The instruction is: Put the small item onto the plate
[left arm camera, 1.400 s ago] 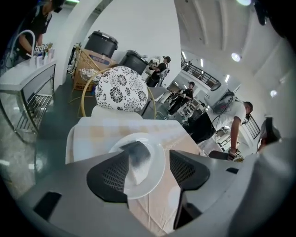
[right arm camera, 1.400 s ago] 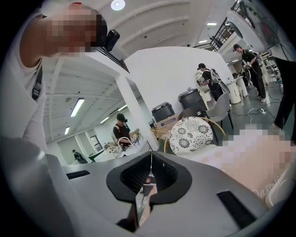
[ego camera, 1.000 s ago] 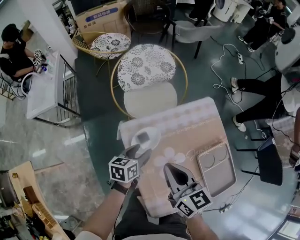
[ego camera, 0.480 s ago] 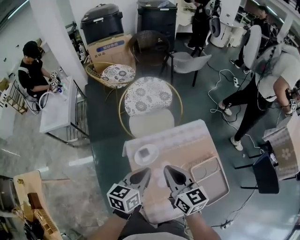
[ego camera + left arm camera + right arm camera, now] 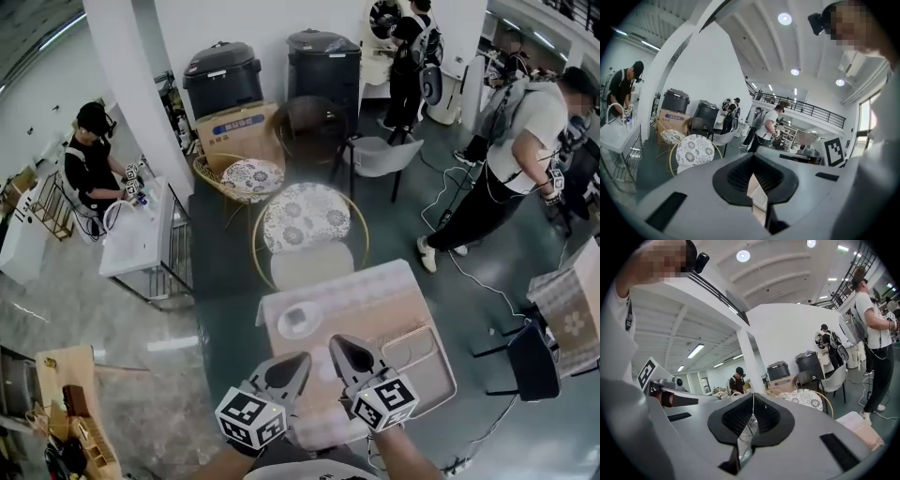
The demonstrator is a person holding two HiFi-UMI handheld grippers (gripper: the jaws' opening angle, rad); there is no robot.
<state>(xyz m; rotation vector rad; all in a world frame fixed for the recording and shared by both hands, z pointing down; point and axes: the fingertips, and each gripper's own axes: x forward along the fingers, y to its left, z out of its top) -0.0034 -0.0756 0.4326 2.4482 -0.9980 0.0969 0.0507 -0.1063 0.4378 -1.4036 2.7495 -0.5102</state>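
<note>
Left claw (image 5: 300,361), right claw (image 5: 337,345), seemingly level

The table (image 5: 410,281) wears a pale pink cloth (image 5: 361,295) and carries two things: a round white plate (image 5: 284,326) near its left edge, and a beige tray (image 5: 433,366) at its right edge.

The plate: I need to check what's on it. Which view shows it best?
The head view: the whole plate shows from above on the table, a small item on it. Neither gripper view shows it clearly.
</note>
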